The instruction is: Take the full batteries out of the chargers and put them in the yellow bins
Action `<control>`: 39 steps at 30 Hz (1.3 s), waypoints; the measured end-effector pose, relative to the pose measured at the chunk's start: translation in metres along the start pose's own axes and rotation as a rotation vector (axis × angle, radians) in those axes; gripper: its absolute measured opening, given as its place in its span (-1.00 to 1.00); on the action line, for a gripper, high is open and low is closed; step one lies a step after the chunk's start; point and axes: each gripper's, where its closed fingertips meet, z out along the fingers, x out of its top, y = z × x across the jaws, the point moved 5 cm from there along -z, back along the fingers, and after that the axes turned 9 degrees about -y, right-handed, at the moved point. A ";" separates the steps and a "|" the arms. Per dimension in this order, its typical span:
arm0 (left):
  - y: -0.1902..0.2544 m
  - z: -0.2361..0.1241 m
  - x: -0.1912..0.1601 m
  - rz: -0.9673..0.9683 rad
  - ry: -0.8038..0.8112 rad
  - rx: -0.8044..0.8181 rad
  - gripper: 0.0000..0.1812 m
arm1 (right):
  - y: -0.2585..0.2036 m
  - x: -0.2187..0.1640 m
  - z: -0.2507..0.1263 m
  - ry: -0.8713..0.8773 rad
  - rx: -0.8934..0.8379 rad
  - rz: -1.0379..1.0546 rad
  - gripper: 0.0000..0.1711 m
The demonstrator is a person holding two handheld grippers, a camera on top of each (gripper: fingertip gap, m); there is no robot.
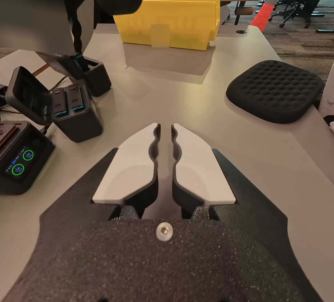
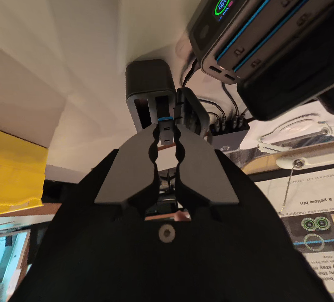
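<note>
nearest charger cut off by left edge

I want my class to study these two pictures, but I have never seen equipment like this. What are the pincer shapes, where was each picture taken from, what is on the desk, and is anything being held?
The pincers are two-finger grippers, one held in each of a person's hands; a camera on each looks along its fingers. The left wrist view shows the left gripper hovering with a narrow gap, holding nothing. On the pale desk stand black chargers, a yellow bin and a black dimpled pad. The right wrist view shows the right gripper pinching a blue-tipped battery at an open charger.
</note>
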 end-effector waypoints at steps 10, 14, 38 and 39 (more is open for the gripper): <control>0.002 0.001 0.000 0.019 -0.010 0.000 -0.89 | 0.001 0.000 0.000 0.003 0.022 0.085 -0.82; 0.003 0.001 -0.001 0.022 -0.013 0.002 -0.89 | -0.003 -0.005 -0.003 0.086 0.051 0.200 -0.81; 0.003 0.002 -0.002 0.027 -0.029 0.002 -0.89 | 0.000 -0.011 0.009 0.046 -0.040 0.142 -0.83; 0.003 0.003 -0.002 0.029 -0.031 0.001 -0.89 | 0.001 -0.011 0.007 0.003 -0.052 0.121 -0.83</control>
